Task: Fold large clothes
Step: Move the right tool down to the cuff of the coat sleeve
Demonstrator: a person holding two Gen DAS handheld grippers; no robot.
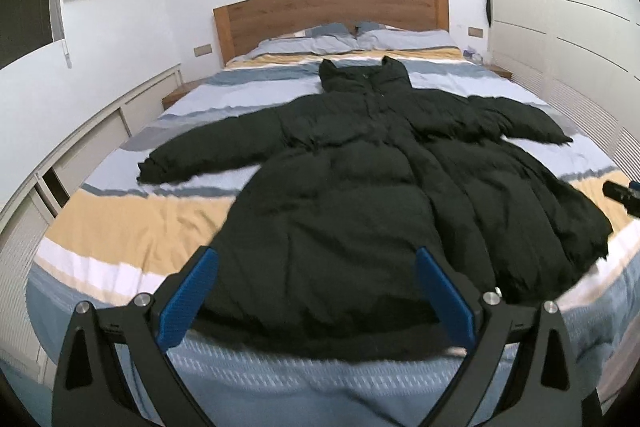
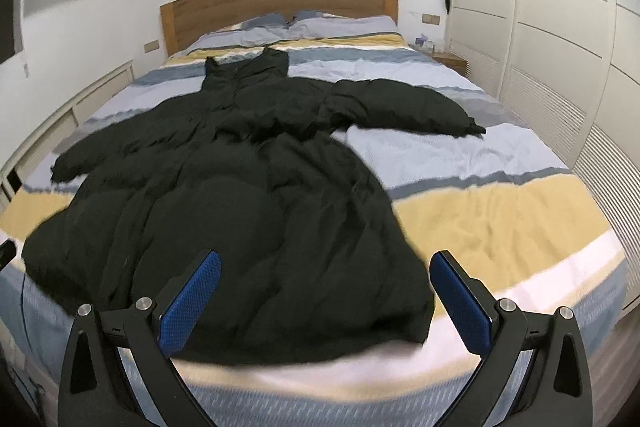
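Because folding has not begun, the black puffer coat (image 1: 360, 187) lies spread flat mid-frame on the striped bed (image 1: 132, 211); left gripper (image 1: 316, 291) and right gripper (image 2: 326, 293), wide open and empty, hover at its hem.

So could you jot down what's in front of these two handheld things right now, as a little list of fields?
garment: black puffer coat, spread flat, collar toward the headboard
sleeves: both stretched out to the sides
surface: bed with striped cover
left gripper: open, holds nothing, above the coat's hem
right gripper: open, holds nothing, above the hem
folding: not yet begun
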